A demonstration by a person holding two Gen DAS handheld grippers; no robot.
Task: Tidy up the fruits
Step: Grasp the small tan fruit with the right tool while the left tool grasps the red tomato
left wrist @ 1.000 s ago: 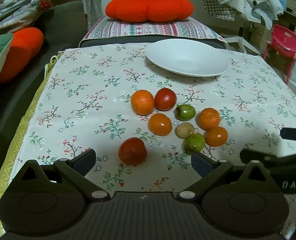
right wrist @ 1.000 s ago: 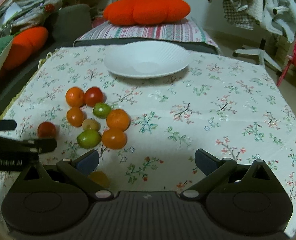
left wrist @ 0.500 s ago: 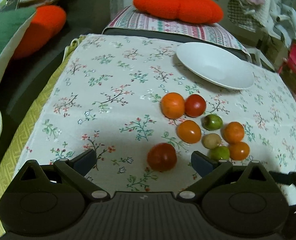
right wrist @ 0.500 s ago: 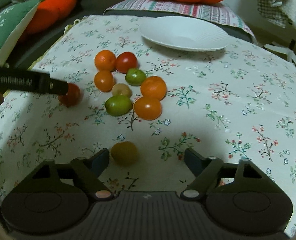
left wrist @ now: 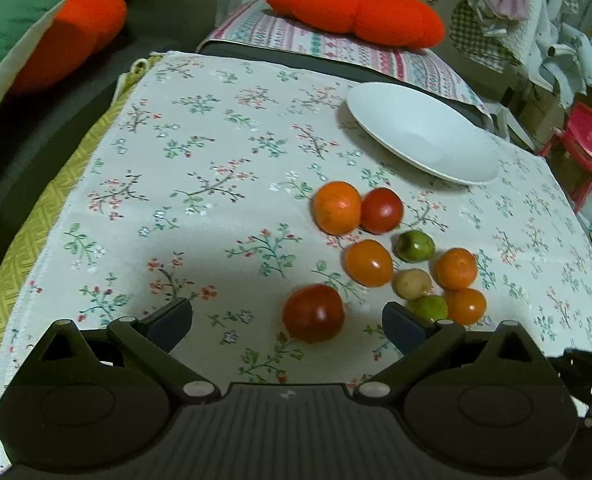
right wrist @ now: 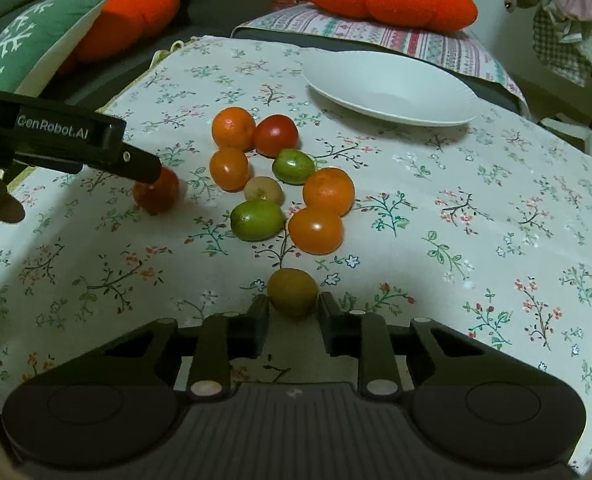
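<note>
On the floral tablecloth (left wrist: pixel 216 168), taking the white plate (left wrist: pixel 420 136) at the far right as landmark, everything to be sorted lies nearer the cameras than the plate. Furthest left of it, a lone red tomato (left wrist: pixel 313 313) sits between the spread fingers of the left gripper (left wrist: pixel 286 322), touching neither; it is nearly round, with no clear long axis. Right of that tomato, between it and the plate, is the cluster of fruits (right wrist: pixel 280 180): oranges, tomatoes and green ones, several touching. The largest green fruit (right wrist: pixel 257 220) is oval, its long axis running roughly left-right. Nearest the right wrist camera, a brownish-green fruit (right wrist: pixel 292 291) stands apart from the cluster; the right gripper (right wrist: pixel 293 322) has its fingers drawn in against both its sides, pinching it on the cloth. Its orientation cannot be told.

Beyond the plate lie a striped cushion (left wrist: pixel 336 46) and an orange plush pillow (left wrist: pixel 354 10); clothes (left wrist: pixel 508 12) hang at the far right.
</note>
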